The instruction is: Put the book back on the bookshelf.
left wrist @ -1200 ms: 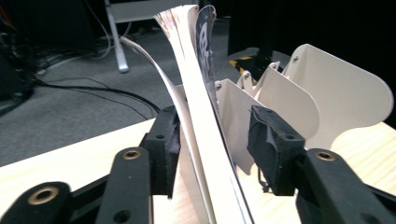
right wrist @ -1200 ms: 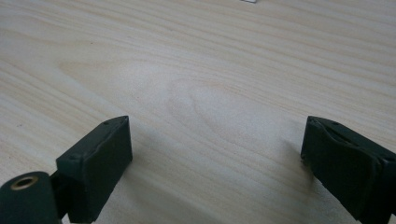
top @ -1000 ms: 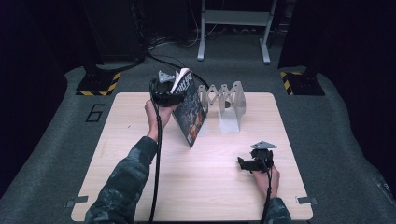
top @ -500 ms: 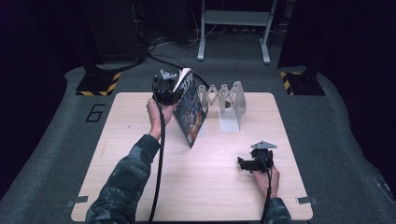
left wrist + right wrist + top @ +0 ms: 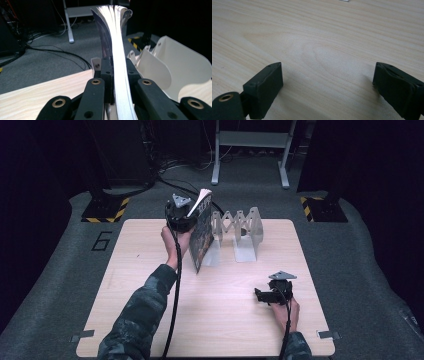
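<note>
- Pale wooden table top (image 5: 150,320) is lying under everything, with dark grey carpet around it.
- Black two-jaw left gripper (image 5: 187,215) is being held up over the far left part of the table by the person's left hand (image 5: 172,240), its cable trailing back along the camouflage-patterned sleeve (image 5: 140,320).
- Its jaws have just been closing, and they are now clamping the thick paperback book with a dark printed cover (image 5: 201,232) by its white page block (image 5: 120,75); in the left gripper view one black pad is pressing on each side of the pages.
- The book is standing upright and somewhat tilted, its lower edge close to the table, whether touching I cannot tell, and its upper pages fanning slightly above the jaws.
- It is sitting just beside the left end of the white zigzag plastic book rack (image 5: 240,232), which is standing on the far middle of the table; whether the two are touching I cannot tell.
- Black two-jaw right gripper (image 5: 264,296) is resting low at the near right of the table in the person's right hand (image 5: 286,312), well apart from the book.
- Its jaws are standing wide apart over bare wood, with nothing between them in the right gripper view.
</note>
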A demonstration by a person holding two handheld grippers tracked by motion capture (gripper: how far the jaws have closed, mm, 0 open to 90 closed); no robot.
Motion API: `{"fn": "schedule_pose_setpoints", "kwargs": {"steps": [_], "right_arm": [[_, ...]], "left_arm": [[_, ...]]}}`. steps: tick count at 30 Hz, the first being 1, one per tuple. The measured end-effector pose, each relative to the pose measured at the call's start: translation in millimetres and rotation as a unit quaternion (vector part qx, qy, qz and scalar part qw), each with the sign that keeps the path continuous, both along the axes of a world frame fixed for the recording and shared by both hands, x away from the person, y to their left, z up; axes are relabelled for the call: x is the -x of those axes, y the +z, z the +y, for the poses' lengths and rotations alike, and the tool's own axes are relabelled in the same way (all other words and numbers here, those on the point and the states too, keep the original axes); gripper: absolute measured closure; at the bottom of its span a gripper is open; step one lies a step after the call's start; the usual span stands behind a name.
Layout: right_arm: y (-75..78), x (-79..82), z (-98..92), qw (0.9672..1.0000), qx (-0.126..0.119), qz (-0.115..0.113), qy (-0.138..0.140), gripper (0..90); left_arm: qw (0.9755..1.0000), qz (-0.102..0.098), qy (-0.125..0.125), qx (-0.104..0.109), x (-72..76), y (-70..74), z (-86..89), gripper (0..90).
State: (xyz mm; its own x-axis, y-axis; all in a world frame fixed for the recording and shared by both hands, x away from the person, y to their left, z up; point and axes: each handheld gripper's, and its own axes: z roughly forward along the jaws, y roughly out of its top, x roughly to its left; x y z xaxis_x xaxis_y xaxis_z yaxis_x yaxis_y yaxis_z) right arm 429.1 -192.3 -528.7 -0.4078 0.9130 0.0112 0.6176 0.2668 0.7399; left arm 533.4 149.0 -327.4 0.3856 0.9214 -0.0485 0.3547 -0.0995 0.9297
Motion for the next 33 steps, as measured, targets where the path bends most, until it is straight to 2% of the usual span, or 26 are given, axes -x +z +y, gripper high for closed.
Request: {"fn": "schedule_pose_setpoints", "kwargs": {"steps": [7, 15, 18, 21, 25, 33], "right_arm": [[-0.1, 0.0, 0.4, 1.0000, -0.001, -0.001, -0.003, 9.0], [0.0, 0.1, 0.2, 1.0000, 0.001, 0.000, -0.001, 9.1], [0.0, 0.1, 0.1, 1.0000, 0.001, 0.000, -0.001, 9.1], [0.0, 0.2, 0.2, 1.0000, 0.001, 0.000, -0.001, 9.2], [-0.1, 0.1, 0.5, 1.0000, -0.001, -0.001, -0.003, 9.2], [0.0, 0.1, 0.2, 1.0000, 0.000, 0.000, -0.001, 9.2]], "left_arm": [[0.9994, 0.015, 0.008, 0.029, -5.0, -8.1, 4.5, 82.2], [0.9995, 0.011, 0.005, 0.030, -5.1, -7.7, 10.2, 79.2], [0.9997, 0.006, -0.002, 0.021, -1.0, -3.5, 11.6, 70.5], [0.9999, 0.000, 0.000, 0.013, 3.8, 0.9, 12.6, 54.7], [1.0000, -0.003, -0.003, 0.003, 10.0, 3.2, 15.0, 38.2], [0.9999, -0.009, -0.004, -0.002, 24.4, -0.1, 22.7, 19.2]]}}
